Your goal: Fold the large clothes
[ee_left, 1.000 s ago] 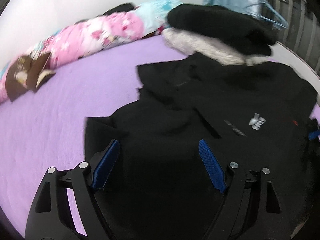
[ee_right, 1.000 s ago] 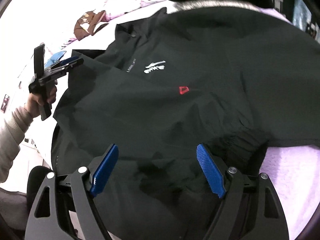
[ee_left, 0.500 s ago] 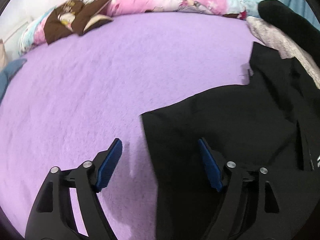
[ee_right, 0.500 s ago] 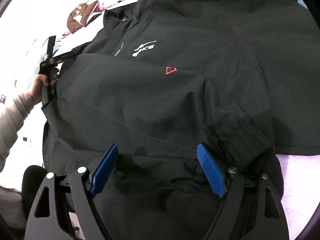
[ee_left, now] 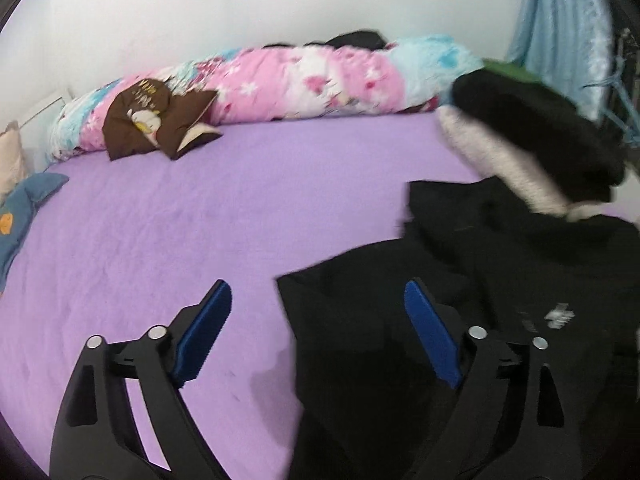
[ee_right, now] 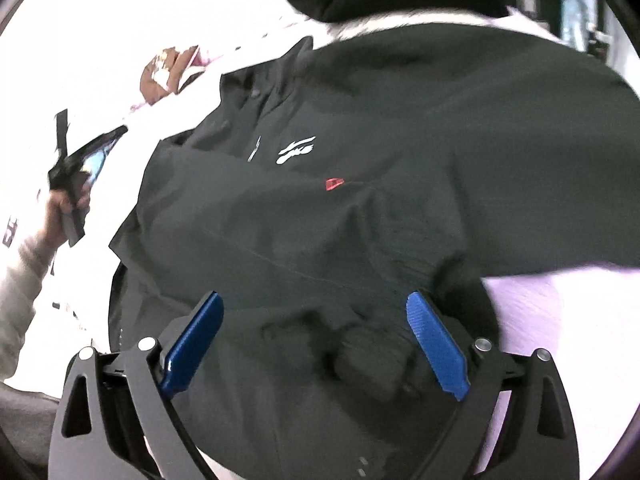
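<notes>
- Since a second ago our left gripper (ee_left: 318,312) has swung off the black jacket (ee_left: 460,320): then both blue pads sat over dark cloth, now its left pad (ee_left: 206,334) hangs over bare purple bedspread (ee_left: 160,240) and only the right pad over the jacket's near corner
- Both sets of jaws have just been opening; we see them standing wide apart with nothing pinched between the pads, cloth lying under them only
- From the left wrist view the jacket fills the 3 to 6 o'clock part, its edge running from about 6 o'clock up toward 2 o'clock, a small white logo (ee_left: 560,314) at 4 o'clock
- At 1 to 2 o'clock a pile of a black garment (ee_left: 540,128) on a pale fluffy one (ee_left: 492,156) rests on the jacket's far end
- Along 10 to 1 o'clock lies a pink and blue floral quilt roll (ee_left: 312,80), with a brown garment (ee_left: 156,120) leaning on it at 10 o'clock and a blue cloth (ee_left: 24,208) at 9 o'clock
- Our right gripper (ee_right: 316,336) hovers over the jacket (ee_right: 400,140), which spreads across nearly the whole view; a bunched cuff (ee_right: 372,360) lies between the pads, untouched as far as we can tell
- White logo (ee_right: 297,151) and a red mark (ee_right: 332,184) sit near the centre
- At 9 o'clock in that view our left hand (ee_right: 66,204) grips the other tool, held clear of the jacket's edge
- Much of this view's background is washed out white
</notes>
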